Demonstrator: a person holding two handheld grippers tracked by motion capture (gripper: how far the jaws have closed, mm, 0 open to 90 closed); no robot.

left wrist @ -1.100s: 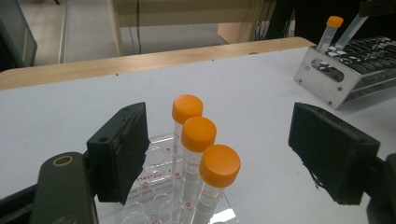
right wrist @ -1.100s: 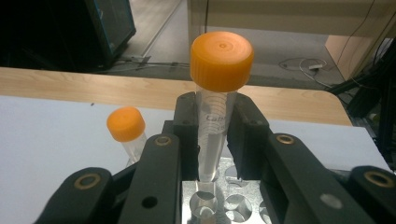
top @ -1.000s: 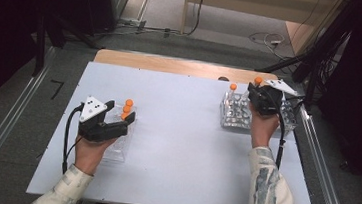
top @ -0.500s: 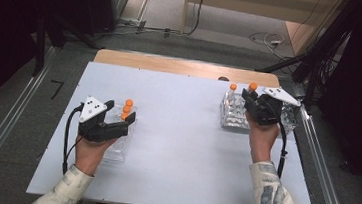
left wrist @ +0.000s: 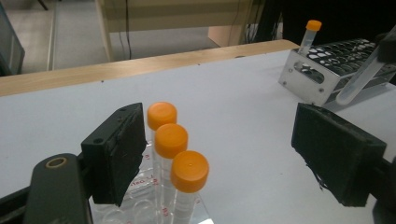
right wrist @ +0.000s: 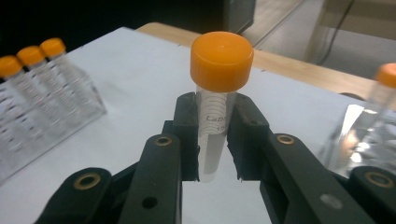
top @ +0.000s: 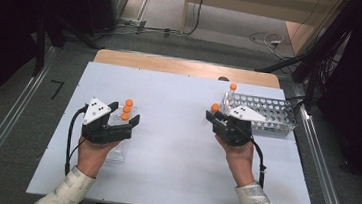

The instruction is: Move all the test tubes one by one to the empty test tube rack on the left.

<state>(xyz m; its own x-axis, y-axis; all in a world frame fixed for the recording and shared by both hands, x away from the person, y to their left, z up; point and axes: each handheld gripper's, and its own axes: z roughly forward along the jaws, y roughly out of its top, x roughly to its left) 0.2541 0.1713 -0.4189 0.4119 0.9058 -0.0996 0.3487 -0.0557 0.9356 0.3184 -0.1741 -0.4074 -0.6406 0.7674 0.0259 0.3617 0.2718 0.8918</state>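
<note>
The fingers (top: pixel 216 119) of the right gripper (top: pixel 214 116) clamp an orange-capped tube (top: pixel 215 108) over the white table (top: pixel 173 156), left of the metal rack (top: pixel 267 121). In the left gripper view, the left gripper (left wrist: pixel 224 154) stands wide open beside three capped tubes (left wrist: pixel 171 140) in a clear stand (left wrist: pixel 140 205). In the right gripper view, the pads (right wrist: pixel 187 135) squeeze the tube upright.

The right gripper (top: pixel 216 116), clamped on an orange-capped tube (top: pixel 215 108), is now off the metal rack (top: pixel 268 113), nearer the table's middle.
</note>
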